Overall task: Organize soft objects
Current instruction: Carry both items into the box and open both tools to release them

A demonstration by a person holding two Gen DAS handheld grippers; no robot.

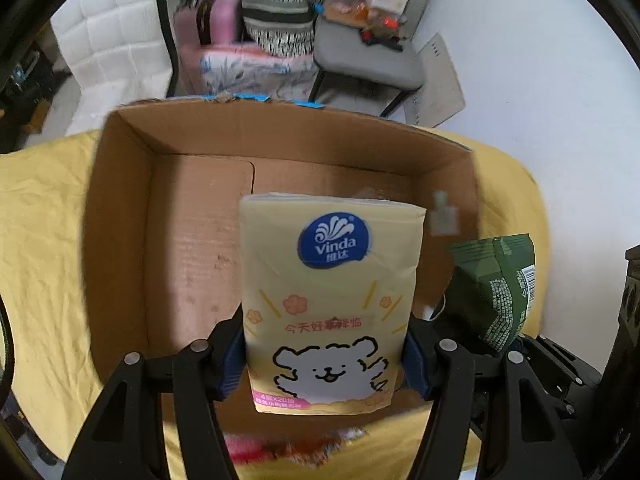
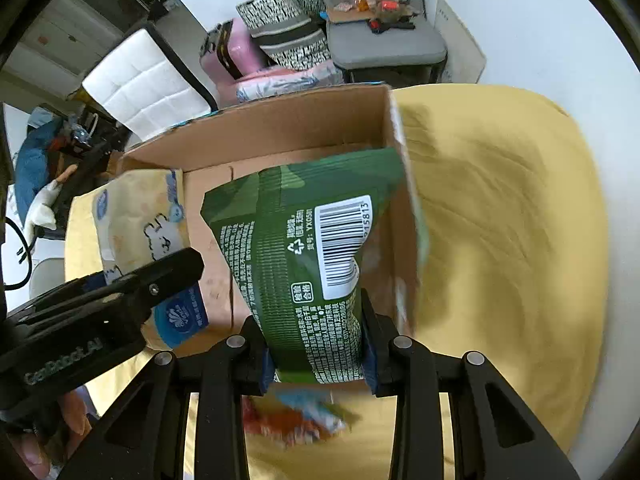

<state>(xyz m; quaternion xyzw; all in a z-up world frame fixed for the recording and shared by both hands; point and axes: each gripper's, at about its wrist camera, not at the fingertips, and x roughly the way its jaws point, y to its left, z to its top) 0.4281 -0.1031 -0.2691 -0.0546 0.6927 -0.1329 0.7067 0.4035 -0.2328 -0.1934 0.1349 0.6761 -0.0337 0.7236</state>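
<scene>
My left gripper (image 1: 326, 360) is shut on a yellow Vinda tissue pack (image 1: 330, 300) with a white bear print, held over the open cardboard box (image 1: 120, 216). My right gripper (image 2: 320, 356) is shut on a green snack bag (image 2: 304, 248) with a barcode, held over the box's right side (image 2: 280, 128). The green bag also shows at the right of the left wrist view (image 1: 496, 288). The tissue pack and left gripper (image 2: 120, 280) show at the left of the right wrist view. The box floor looks bare.
The box sits on a yellow cloth (image 2: 500, 220) over a table. A colourful packet (image 2: 296, 420) lies on the cloth below my right gripper. Behind stand a grey chair (image 1: 368, 52) with clutter, bags (image 1: 276, 16) and a white cushion (image 1: 116, 44).
</scene>
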